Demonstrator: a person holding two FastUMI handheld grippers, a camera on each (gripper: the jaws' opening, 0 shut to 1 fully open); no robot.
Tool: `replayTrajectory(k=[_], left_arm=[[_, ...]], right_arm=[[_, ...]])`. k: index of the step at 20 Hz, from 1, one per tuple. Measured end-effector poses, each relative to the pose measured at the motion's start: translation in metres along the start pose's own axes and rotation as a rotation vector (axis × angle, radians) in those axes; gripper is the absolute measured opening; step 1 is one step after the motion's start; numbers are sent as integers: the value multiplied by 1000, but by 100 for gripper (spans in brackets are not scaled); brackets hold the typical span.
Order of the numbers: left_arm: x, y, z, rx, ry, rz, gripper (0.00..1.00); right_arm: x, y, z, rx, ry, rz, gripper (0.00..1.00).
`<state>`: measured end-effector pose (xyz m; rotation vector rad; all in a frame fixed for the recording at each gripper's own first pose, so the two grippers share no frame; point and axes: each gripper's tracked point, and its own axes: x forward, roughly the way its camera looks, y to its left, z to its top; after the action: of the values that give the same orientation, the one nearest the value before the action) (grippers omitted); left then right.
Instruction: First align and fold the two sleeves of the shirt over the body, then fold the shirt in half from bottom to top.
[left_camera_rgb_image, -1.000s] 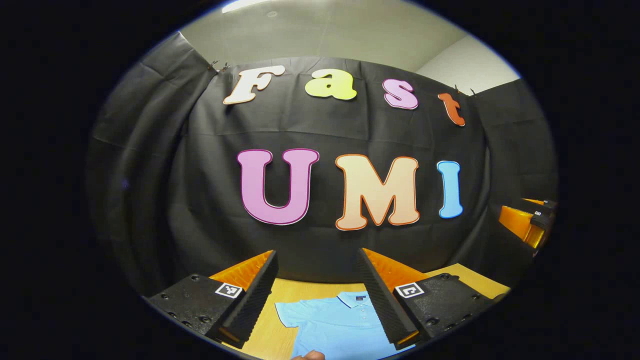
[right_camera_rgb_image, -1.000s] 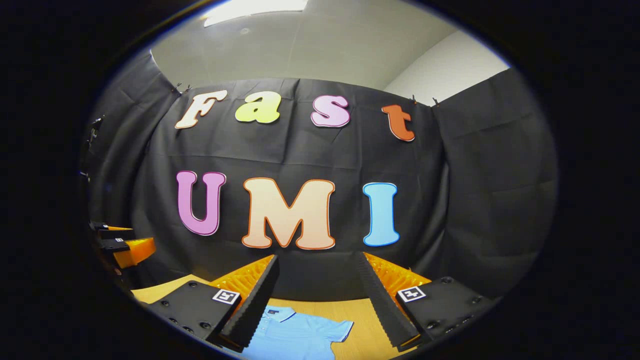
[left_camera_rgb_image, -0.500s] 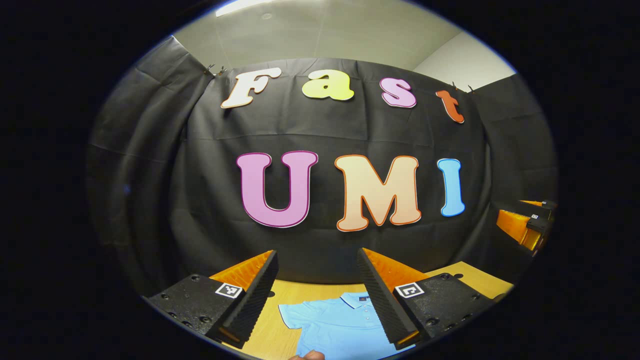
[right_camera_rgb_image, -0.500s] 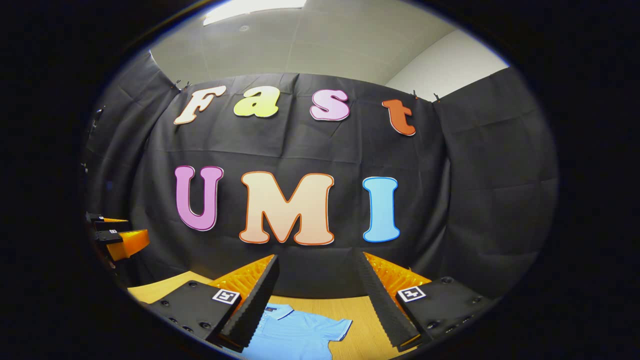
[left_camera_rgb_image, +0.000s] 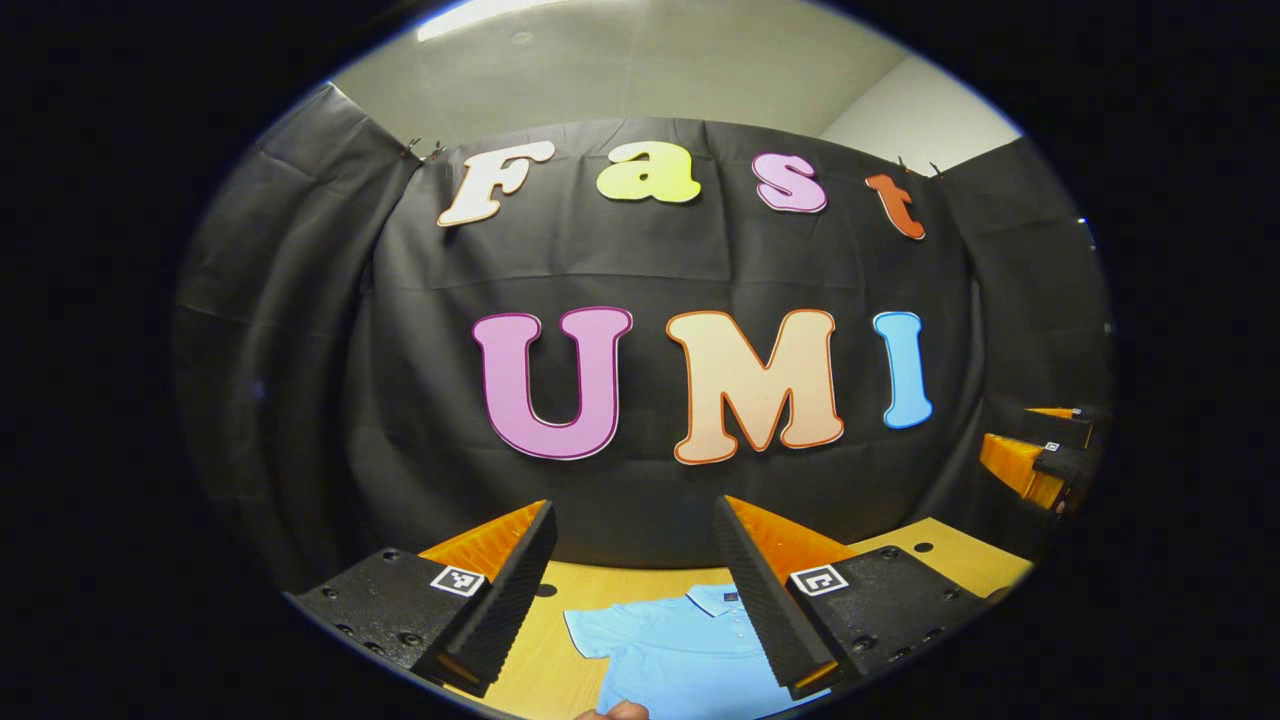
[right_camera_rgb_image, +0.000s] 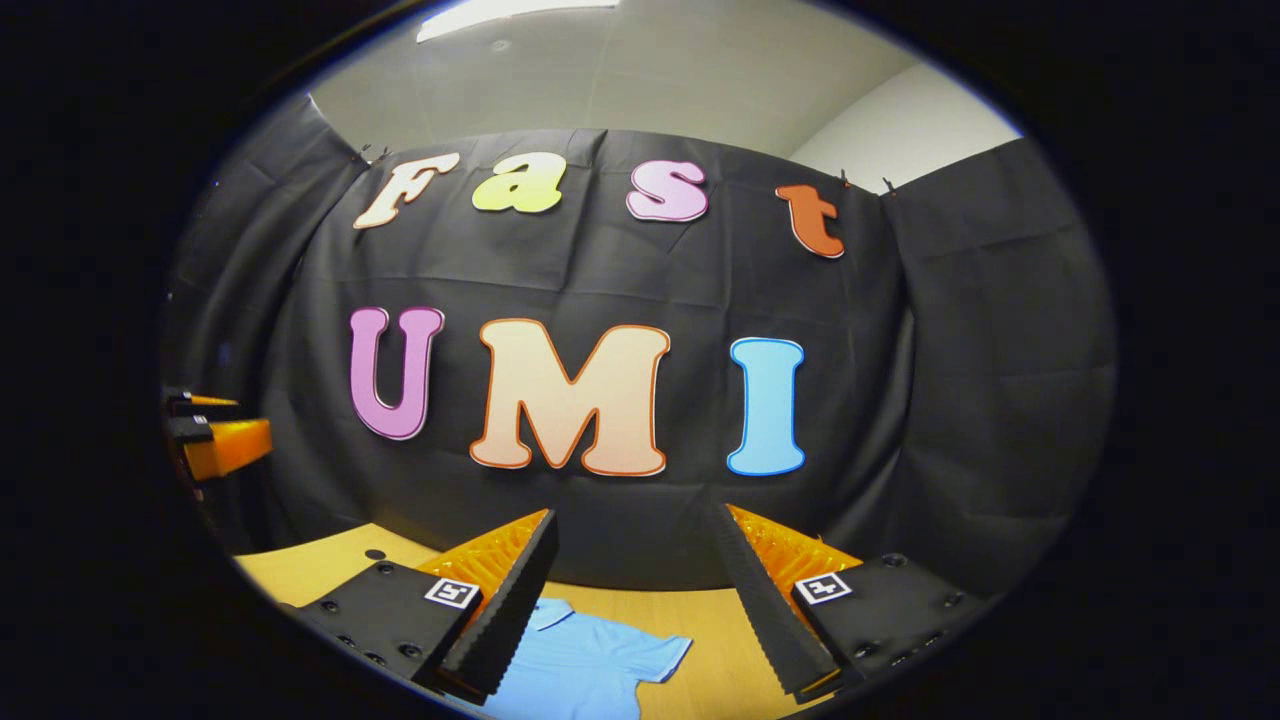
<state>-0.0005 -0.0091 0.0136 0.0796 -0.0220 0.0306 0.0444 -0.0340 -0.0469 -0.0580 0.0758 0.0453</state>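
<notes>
Your left gripper (left_camera_rgb_image: 634, 590) sits at the bottom centre of the left gripper view with its two fingers spread wide apart and nothing between them; they hang above the table, touching no cloth. Through the gap and just below it you see the light blue shirt (left_camera_rgb_image: 675, 650) lying flat on the wooden table (left_camera_rgb_image: 540, 670), collar toward the top of the frame and one short sleeve spread out toward the lower left. A fingertip (left_camera_rgb_image: 620, 711) peeks in at the very bottom edge, at the shirt's lower part. At the right edge of that frame, well apart from the shirt, your other gripper shows small against the black cloth wall (left_camera_rgb_image: 300, 400). In the right gripper view, your right gripper (right_camera_rgb_image: 634, 590) also holds its fingers wide apart, empty, at the bottom centre. The shirt appears in the lower middle there, partly hidden behind the left-hand finger, with its collar up and a sleeve reaching out toward the right onto bare table. The left gripper shows small at the left edge of that frame, and above the cloth wall runs a pale ceiling (right_camera_rgb_image: 650, 70).
</notes>
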Motion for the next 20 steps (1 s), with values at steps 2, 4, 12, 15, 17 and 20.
replayTrajectory(k=[2, 4, 12, 15, 17, 20], left_arm=[[0, 0, 1, 7, -1, 15, 94], [-2, -3, -3, 3, 14, 26, 93], [-14, -1, -27, 16, 85, 130, 94], [-16, 0, -40, 12, 108, 178, 94], [-16, -1, -51, 7, 140, 200, 94], [-22, 1, -62, -3, 171, 237, 95]], right_arm=[[14, -10, -15, -8, 28, 5, 98], [28, -16, -37, -10, 75, 22, 98], [88, -44, -142, -54, 239, 73, 98], [102, -53, -186, -58, 300, 75, 99], [113, -59, -212, -47, 334, 68, 99], [127, -66, -253, -17, 412, 58, 99]])
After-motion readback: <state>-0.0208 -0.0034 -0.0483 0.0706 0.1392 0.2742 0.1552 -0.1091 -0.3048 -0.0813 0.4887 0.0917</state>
